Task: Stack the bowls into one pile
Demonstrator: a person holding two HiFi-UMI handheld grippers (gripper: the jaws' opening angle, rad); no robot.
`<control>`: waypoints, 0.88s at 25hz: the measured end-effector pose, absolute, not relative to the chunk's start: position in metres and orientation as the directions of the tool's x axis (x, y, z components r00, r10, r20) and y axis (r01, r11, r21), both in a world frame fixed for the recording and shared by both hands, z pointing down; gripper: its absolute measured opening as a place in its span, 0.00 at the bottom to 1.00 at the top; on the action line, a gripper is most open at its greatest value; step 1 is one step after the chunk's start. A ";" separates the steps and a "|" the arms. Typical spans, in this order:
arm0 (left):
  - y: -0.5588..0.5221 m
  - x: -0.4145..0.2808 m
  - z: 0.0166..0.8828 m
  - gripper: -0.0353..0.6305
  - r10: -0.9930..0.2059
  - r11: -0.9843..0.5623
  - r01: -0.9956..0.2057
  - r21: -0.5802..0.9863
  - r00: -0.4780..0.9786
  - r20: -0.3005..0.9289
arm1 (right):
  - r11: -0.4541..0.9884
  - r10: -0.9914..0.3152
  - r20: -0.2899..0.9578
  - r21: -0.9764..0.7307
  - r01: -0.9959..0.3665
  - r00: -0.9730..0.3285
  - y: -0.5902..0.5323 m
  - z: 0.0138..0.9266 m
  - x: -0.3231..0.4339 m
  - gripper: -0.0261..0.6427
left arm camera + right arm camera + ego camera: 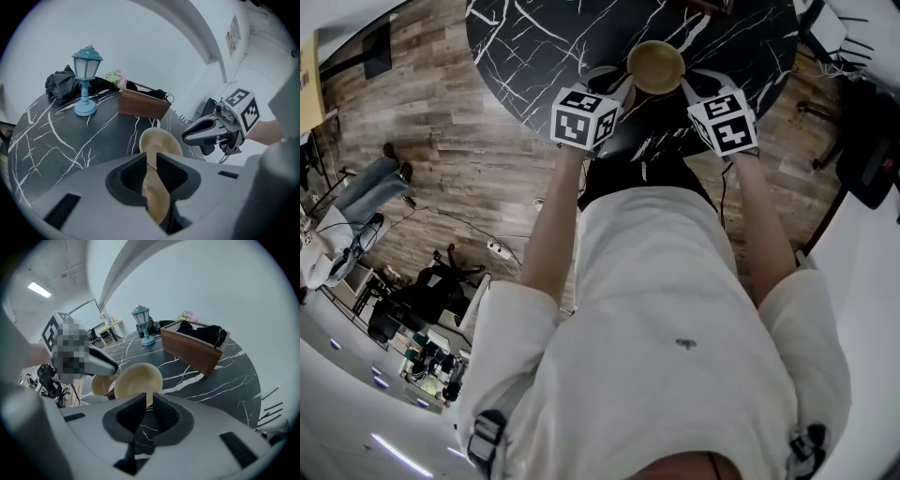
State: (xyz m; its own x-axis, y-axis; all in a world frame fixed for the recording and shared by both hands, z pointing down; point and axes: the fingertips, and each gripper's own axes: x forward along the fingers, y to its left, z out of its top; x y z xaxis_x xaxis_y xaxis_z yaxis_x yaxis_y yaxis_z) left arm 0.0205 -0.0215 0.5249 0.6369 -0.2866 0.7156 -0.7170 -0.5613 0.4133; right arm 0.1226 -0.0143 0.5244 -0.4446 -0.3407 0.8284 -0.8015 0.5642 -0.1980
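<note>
While the left gripper has its fingers drawn close and clamped on the rim of a tan bowl, whose wall runs edge-on down the whole slot between them, the right gripper keeps its fingers only a sliver apart. Their tips pinch the near rim of a second bowl, and the dark counter shows through the rest of the gap. Seen from the right gripper, the left-held bowl lies at 9 o'clock of the second bowl, partly behind it and tucked under the left gripper's nose. Whether the two touch, or rest on the counter, cannot be told. From the head view both forearms reach straight ahead from white sleeves, side by side. The grippers are pitched steeply down with their marker cubes on top, the left at 8 o'clock and the right at 4 o'clock of the bowl that shows between them. That bowl sits toward the 6 o'clock edge of the round counter. A blue lamp and a wooden box stand well apart from the bowls on the far side.
</note>
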 end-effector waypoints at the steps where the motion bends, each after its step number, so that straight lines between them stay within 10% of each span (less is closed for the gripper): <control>1: -0.022 0.020 0.523 0.13 -0.289 -0.561 -0.718 0.412 0.636 0.715 | 0.566 -0.342 0.827 -0.197 -0.801 -0.445 -0.015 0.524 0.123 0.11; 22: -0.020 -0.017 0.499 0.16 -0.331 -0.577 -0.738 0.351 0.604 0.725 | 0.595 -0.333 0.797 -0.236 -0.768 -0.503 0.012 0.501 0.076 0.12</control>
